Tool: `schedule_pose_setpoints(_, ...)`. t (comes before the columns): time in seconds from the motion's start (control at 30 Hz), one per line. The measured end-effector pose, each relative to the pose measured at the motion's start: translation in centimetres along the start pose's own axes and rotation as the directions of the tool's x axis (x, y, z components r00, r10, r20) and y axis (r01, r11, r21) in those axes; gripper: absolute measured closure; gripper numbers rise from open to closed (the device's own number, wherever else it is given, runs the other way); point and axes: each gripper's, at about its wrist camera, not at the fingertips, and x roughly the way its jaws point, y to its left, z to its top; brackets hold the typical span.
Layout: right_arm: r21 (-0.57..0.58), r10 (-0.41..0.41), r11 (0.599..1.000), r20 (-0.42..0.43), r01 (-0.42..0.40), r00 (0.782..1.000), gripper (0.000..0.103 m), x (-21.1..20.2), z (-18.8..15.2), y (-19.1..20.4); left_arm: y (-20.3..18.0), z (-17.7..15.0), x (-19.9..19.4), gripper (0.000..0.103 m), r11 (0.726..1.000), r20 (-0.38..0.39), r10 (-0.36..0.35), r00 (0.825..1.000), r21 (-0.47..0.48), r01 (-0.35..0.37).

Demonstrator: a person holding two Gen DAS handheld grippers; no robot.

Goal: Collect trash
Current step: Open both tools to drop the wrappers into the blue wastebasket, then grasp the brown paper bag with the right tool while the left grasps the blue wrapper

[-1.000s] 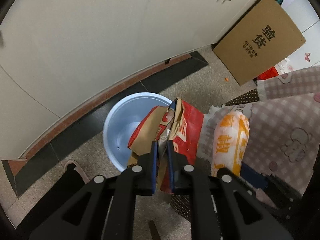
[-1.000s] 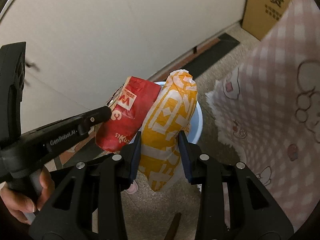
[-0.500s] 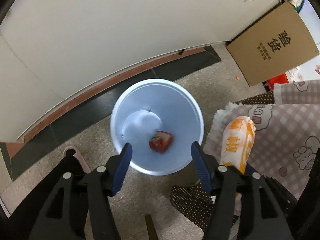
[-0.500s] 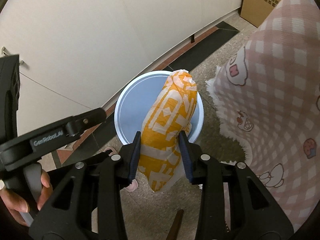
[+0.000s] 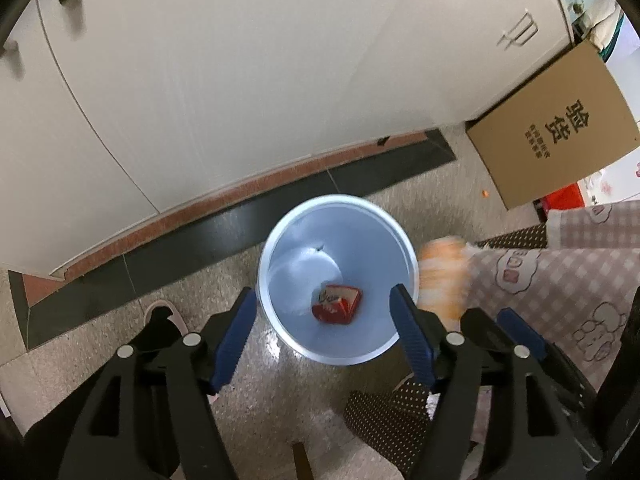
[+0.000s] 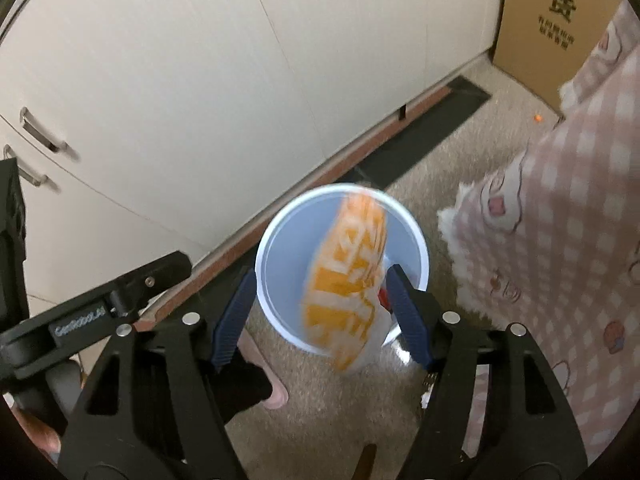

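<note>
- Standing on the speckled floor (image 5: 168, 288) beside white cupboard doors (image 5: 224, 80), the pale blue bin (image 5: 280, 248) has a cardboard box (image 5: 552, 136) leaning well behind it and a pink checked blanket (image 5: 580, 264) close on one side
- Left wrist view alone looks straight into the bin: a red wrapper (image 5: 338, 304) lies on its bottom; the orange-and-white bag (image 5: 442, 276) is only a blur past the rim there
- Right wrist view shows that bag (image 6: 346, 280) blurred between the right gripper (image 6: 320, 308) jaws, over the bin mouth, hiding most of the inside; the pads do not press on it
- Left gripper (image 5: 322, 332) jaws stand wide with nothing between them; both pairs have just been opening
- A second ago the red wrapper was pinched in the left jaws and the bag was clamped in the right ones
</note>
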Motion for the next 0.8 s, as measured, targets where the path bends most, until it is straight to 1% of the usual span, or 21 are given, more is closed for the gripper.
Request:
schedule_pose_setpoints(0.1,-0.001,0.003,1.000,0.019,-0.003,1.000,0.036,-0.8,0.5,0.1,-0.4,0.1,-1.2,0.035,1.000,0.022,-0.008,1.000,0.004,0.008)
schedule_pose_setpoints(0.2,-0.026,-0.012,1.000,0.037,0.013,0.999,0.036,-2.0,0.7,0.6,-0.8,0.2,-2.9,0.035,1.000,0.052,-0.018,0.998,0.007,0.018)
schedule_pose_setpoints(0.3,-0.042,-0.031,0.999,0.070,0.034,0.997,0.036,-4.1,0.7,1.2,-1.4,0.2,-4.9,0.035,0.999,0.084,-0.036,0.996,0.010,0.036)
schedule_pose_setpoints(0.4,-0.065,-0.059,0.996,0.130,0.068,0.990,0.036,-7.2,0.7,2.2,-2.2,-0.2,-8.0,0.035,0.998,0.139,-0.057,0.989,0.016,0.055)
schedule_pose_setpoints(0.5,-0.082,-0.060,0.993,0.213,0.079,0.975,0.036,-11.5,1.0,3.1,-2.9,-0.6,-11.2,0.035,0.997,0.198,-0.078,0.977,0.021,0.075)
schedule_pose_setpoints(0.6,-0.094,-0.053,0.992,0.293,0.084,0.955,0.036,-15.6,0.9,3.9,-3.9,-1.2,-15.6,0.035,0.993,0.278,-0.120,0.953,0.037,0.114)
schedule_pose_setpoints(0.67,-0.094,-0.044,0.992,0.351,0.082,0.936,0.036,-19.1,0.6,4.1,-5.0,-1.9,-18.7,0.034,0.990,0.340,-0.143,0.929,0.060,0.131)
schedule_pose_setpoints(0.73,-0.078,-0.045,0.993,0.404,0.083,0.914,0.036,-22.7,0.0,3.6,-6.6,-2.6,-21.5,0.033,0.984,0.384,-0.176,0.907,0.095,0.150)
schedule_pose_setpoints(0.8,-0.056,-0.054,0.995,0.446,0.088,0.893,0.035,-26.0,-0.8,3.2,-8.3,-3.4,-23.6,0.031,0.976,0.407,-0.213,0.888,0.129,0.175)
